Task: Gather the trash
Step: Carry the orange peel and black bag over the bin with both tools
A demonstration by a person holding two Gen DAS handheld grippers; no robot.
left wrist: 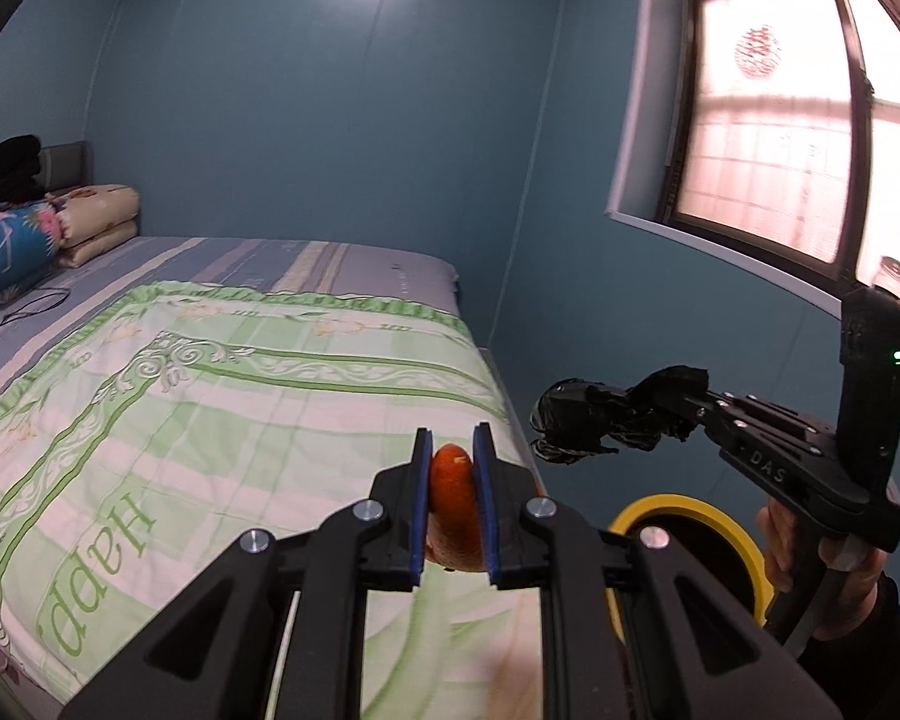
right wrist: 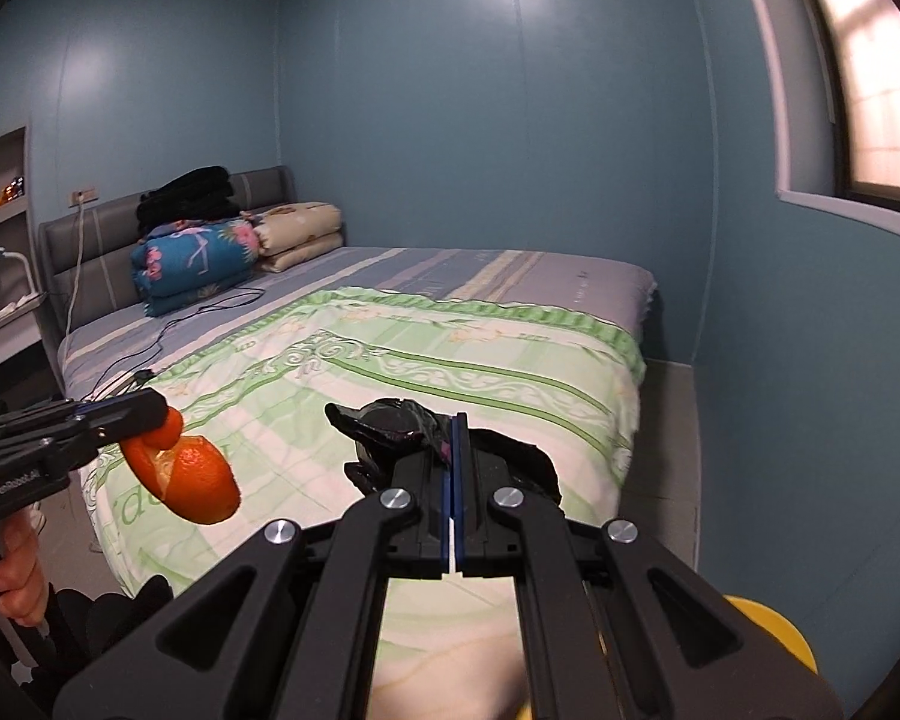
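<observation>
— So, what do you hold at this moment?

— My left gripper [left wrist: 453, 468] is closed on an orange peel [right wrist: 189, 471]. The peel sits between the blue pads [left wrist: 417, 516], and a big curled part of it hangs below the fingers, above the corner of the bed [right wrist: 390, 372].

— And the other side?

— My right gripper [right wrist: 453, 462] is fully closed, the jaws pinching a crumpled black plastic bag [left wrist: 606, 417]. The bag sticks out on both sides of the fingertips.

— Where are both pieces of trash now?

— Both are in the air, well apart from each other. Below, beside the bed, stands a bin with a yellow rim [left wrist: 684, 510]. In the left wrist view the bag hangs a little above this rim. A hand [left wrist: 834, 576] of the person holds the right handle there.

— What lies on the bed?

— A green and white cover [left wrist: 210, 396], folded blankets [right wrist: 204, 264] near the headboard, and a thin black cable [right wrist: 168, 336].
</observation>
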